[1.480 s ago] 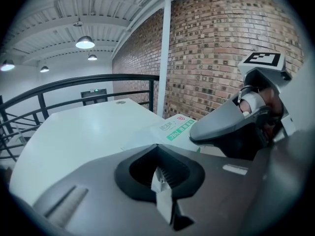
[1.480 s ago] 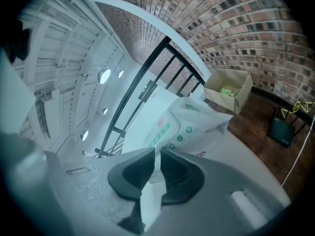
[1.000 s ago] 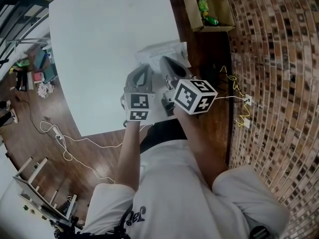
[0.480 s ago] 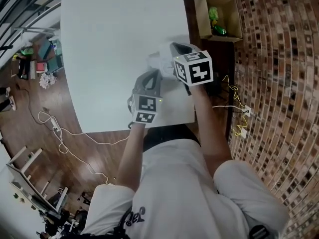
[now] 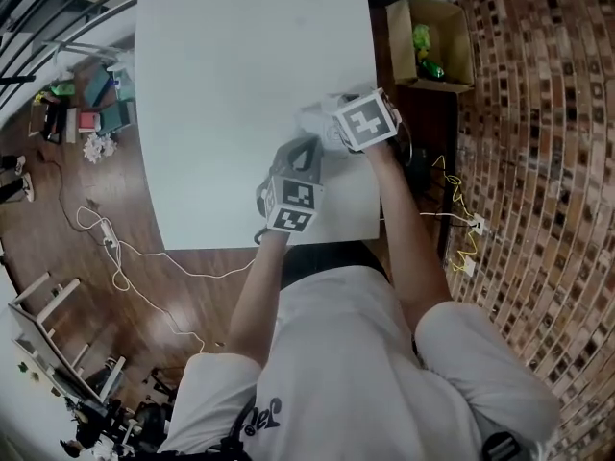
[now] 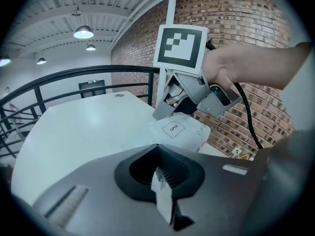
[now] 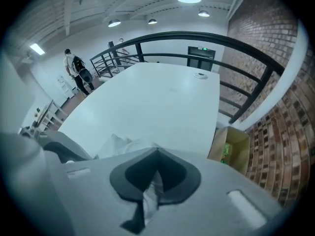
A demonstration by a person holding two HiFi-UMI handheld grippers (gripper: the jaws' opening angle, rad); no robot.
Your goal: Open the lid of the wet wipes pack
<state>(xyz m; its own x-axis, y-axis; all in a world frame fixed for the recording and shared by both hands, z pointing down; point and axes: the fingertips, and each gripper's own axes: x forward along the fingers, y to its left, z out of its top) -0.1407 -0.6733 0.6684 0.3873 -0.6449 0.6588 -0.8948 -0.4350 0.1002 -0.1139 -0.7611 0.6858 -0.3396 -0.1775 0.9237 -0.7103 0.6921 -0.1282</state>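
In the last second the right gripper (image 7: 152, 183) has swung from beside the left gripper (image 6: 158, 181) up over the pack (image 6: 189, 139), and its cube now tips above it. Its jaws are shut on a thin wisp of clear film. I judge this to be the lid's edge, but the OPEN label (image 6: 173, 128) looks flat, so the lid is not yet up. The left gripper is clamped on the pack's near seam, anchoring it. The pack lies at the right edge of the table (image 5: 231, 84). Beyond the pack, a box (image 5: 430, 36) stands on the floor. Nothing on the table blocks the peel.
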